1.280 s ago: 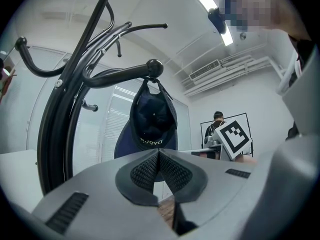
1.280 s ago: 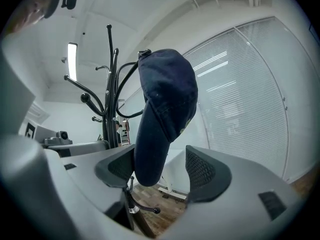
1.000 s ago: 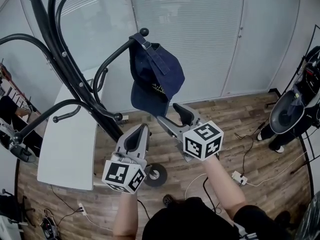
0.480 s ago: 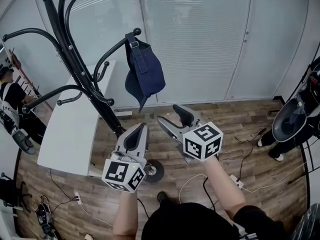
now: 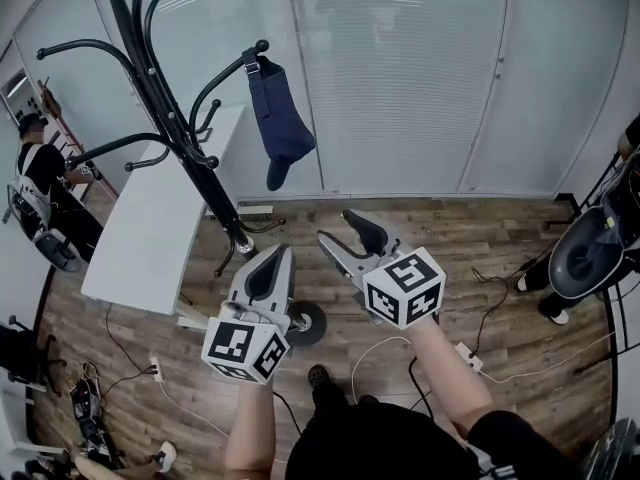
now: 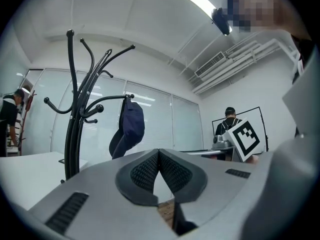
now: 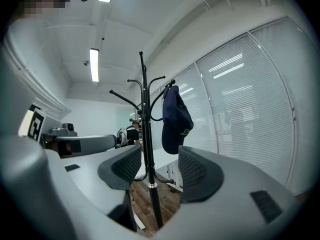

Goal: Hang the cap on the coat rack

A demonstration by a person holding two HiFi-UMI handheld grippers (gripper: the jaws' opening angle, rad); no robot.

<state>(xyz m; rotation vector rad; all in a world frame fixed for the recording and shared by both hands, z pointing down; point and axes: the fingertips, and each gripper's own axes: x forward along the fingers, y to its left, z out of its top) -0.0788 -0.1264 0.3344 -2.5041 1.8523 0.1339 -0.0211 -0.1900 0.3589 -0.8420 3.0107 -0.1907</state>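
Navy fabric baseball cap (image 5: 278,118): hangs by its back strap from a ball-tipped hook of the black bent-tube metal coat rack (image 5: 160,88), far left, well apart from both tongs.
Handling: probably light, with a soft crown and a stiffer brim, and likely to swing freely on the hook. The brim edge or the strap looks like the best hold.
Left gripper (image 5: 282,253): grey ribbed pads pressed together, nothing between them.
Right gripper (image 5: 338,226): jaws spread, having just been closing a little. Nothing is between them; only the rack's pole shows far beyond the gap.
Head view only: both tongs near and side by side, a long white table (image 5: 150,238) by the rack's foot, the cap edge-on.
Right gripper view only: yellow stitching on the cap's side.
Left gripper view only: the brim hanging lowest.
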